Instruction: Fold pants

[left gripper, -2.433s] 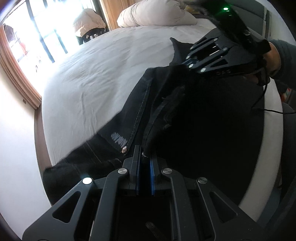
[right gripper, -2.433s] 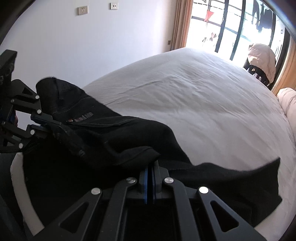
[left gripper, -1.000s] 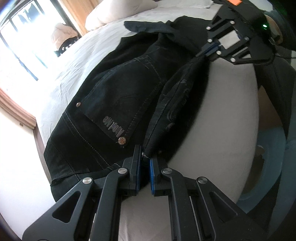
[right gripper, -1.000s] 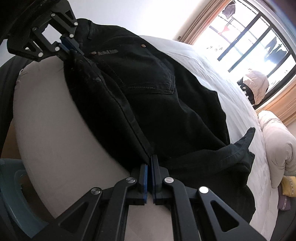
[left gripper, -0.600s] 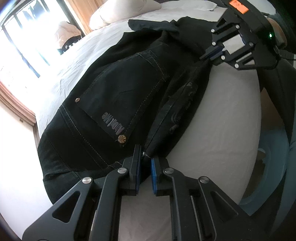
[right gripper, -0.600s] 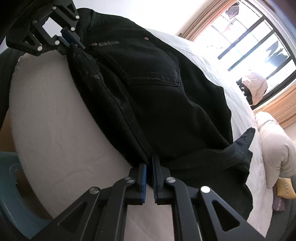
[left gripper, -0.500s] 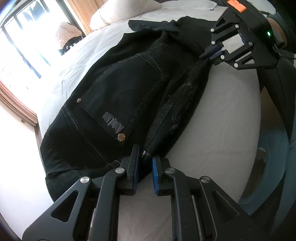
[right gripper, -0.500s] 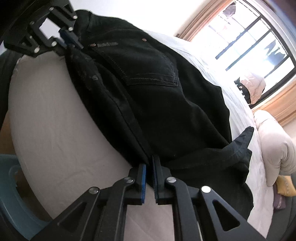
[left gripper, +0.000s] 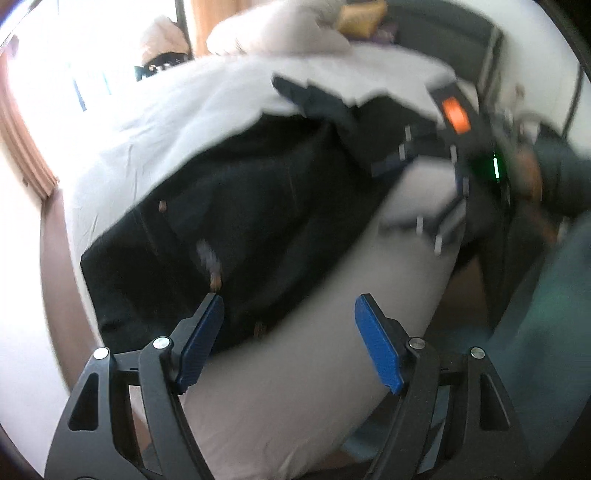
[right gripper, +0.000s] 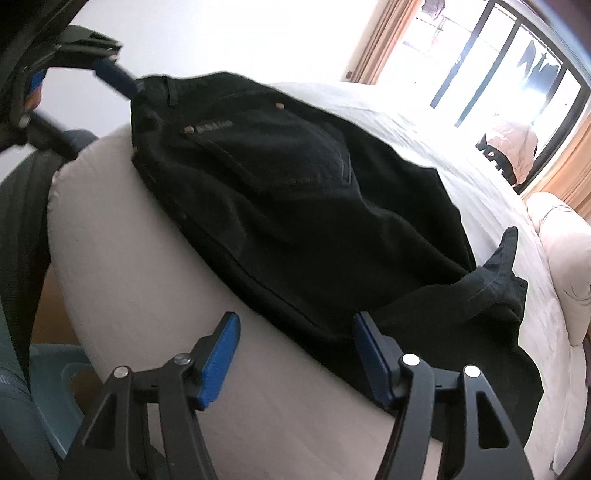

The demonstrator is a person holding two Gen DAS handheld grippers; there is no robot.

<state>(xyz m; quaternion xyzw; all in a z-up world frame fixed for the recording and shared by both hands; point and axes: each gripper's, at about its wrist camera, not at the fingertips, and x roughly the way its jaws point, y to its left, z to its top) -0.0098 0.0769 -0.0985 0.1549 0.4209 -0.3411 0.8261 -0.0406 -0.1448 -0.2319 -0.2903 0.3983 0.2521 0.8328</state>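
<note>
The black pants (right gripper: 295, 206) lie folded lengthwise on the white bed (right gripper: 147, 280), back pocket up, near the bed's front edge. They also show, blurred, in the left wrist view (left gripper: 258, 221). My left gripper (left gripper: 288, 332) is open and empty just off the waistband end. My right gripper (right gripper: 295, 347) is open and empty at the pants' near edge, toward the crumpled leg end (right gripper: 495, 273). Each gripper shows in the other's view, the right gripper (left gripper: 443, 173) blurred and the left gripper (right gripper: 74, 66) by the waistband.
A pillow (left gripper: 280, 29) lies at the head of the bed. A bright window with a padded chair (right gripper: 513, 147) stands beyond the far side. A blue bin (right gripper: 51, 391) sits on the floor below the bed's near edge.
Both grippers have opened and let go of the pants. The pants now rest on the bed. The left wrist view has swung and is blurred.
</note>
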